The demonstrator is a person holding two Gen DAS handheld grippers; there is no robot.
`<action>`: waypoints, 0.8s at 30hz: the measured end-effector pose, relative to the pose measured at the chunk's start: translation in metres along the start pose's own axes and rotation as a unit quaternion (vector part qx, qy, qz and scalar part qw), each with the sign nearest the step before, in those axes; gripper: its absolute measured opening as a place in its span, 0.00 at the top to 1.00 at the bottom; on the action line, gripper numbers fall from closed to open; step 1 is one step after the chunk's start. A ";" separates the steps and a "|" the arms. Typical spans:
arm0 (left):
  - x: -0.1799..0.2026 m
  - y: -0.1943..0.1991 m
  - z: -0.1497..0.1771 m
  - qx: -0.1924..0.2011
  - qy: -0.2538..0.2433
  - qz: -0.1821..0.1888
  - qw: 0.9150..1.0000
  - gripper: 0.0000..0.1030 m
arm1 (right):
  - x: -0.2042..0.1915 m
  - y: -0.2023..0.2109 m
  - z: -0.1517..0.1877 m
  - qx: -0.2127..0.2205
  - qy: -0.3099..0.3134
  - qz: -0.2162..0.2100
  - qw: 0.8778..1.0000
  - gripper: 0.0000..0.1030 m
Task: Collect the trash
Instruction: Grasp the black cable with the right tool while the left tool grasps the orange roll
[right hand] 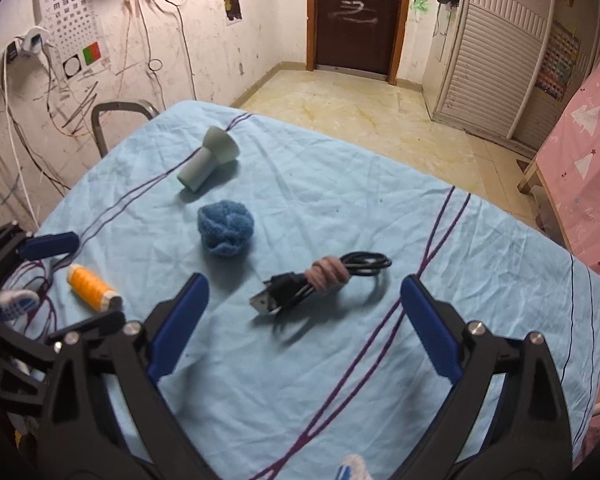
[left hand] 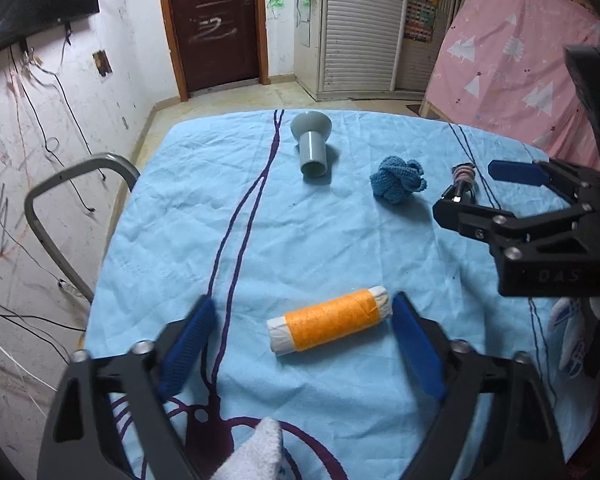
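An orange thread spool [left hand: 329,320] lies on the blue cloth between the open fingers of my left gripper [left hand: 302,342]; it also shows in the right wrist view [right hand: 90,286]. My right gripper [right hand: 304,316] is open and empty, just short of a coiled black cable [right hand: 320,282] tied with a pinkish band. The right gripper also shows in the left wrist view [left hand: 476,184], with the cable [left hand: 462,180] beyond it. A blue knitted ball [left hand: 398,180] [right hand: 225,230] and a grey-green funnel-shaped tube [left hand: 313,142] [right hand: 212,158] lie farther back.
The table is covered by a light blue cloth [left hand: 340,240] with purple lines. A grey chair back [left hand: 60,208] stands at its left edge. A pink patterned sheet [left hand: 520,60] hangs at the right. The left gripper shows in the right wrist view [right hand: 52,246].
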State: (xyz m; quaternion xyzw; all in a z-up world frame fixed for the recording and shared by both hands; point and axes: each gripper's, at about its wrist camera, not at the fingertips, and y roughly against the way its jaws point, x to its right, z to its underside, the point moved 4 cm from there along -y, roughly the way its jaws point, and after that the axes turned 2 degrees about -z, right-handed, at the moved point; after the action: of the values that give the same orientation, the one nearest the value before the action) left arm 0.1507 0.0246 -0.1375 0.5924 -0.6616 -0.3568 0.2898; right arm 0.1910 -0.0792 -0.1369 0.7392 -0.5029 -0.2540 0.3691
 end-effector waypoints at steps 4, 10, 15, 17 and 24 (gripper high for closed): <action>0.010 0.006 0.000 0.009 -0.015 0.001 1.000 0.52 | 0.002 -0.007 -0.003 -0.008 0.001 0.010 1.000 0.10; 0.014 0.008 0.001 0.016 -0.013 -0.001 1.000 0.53 | 0.006 -0.012 -0.002 -0.016 -0.008 -0.002 1.000 0.37; 0.013 0.009 0.002 0.016 -0.010 0.004 1.000 0.52 | 0.010 -0.008 -0.002 -0.010 -0.012 -0.003 1.000 0.64; 0.013 0.012 0.001 0.018 -0.010 0.006 1.000 0.52 | 0.012 -0.006 -0.001 -0.008 -0.016 -0.006 1.000 0.67; 0.019 0.020 -0.003 0.023 -0.012 0.005 1.000 0.52 | 0.017 0.002 0.003 -0.001 -0.018 -0.006 1.000 0.71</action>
State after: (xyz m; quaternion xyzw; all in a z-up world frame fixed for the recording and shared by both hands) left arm 0.1393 0.0060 -0.1204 0.5912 -0.6761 -0.3473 0.2696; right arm 0.1935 -0.0960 -0.1372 0.7372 -0.5048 -0.2696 0.3593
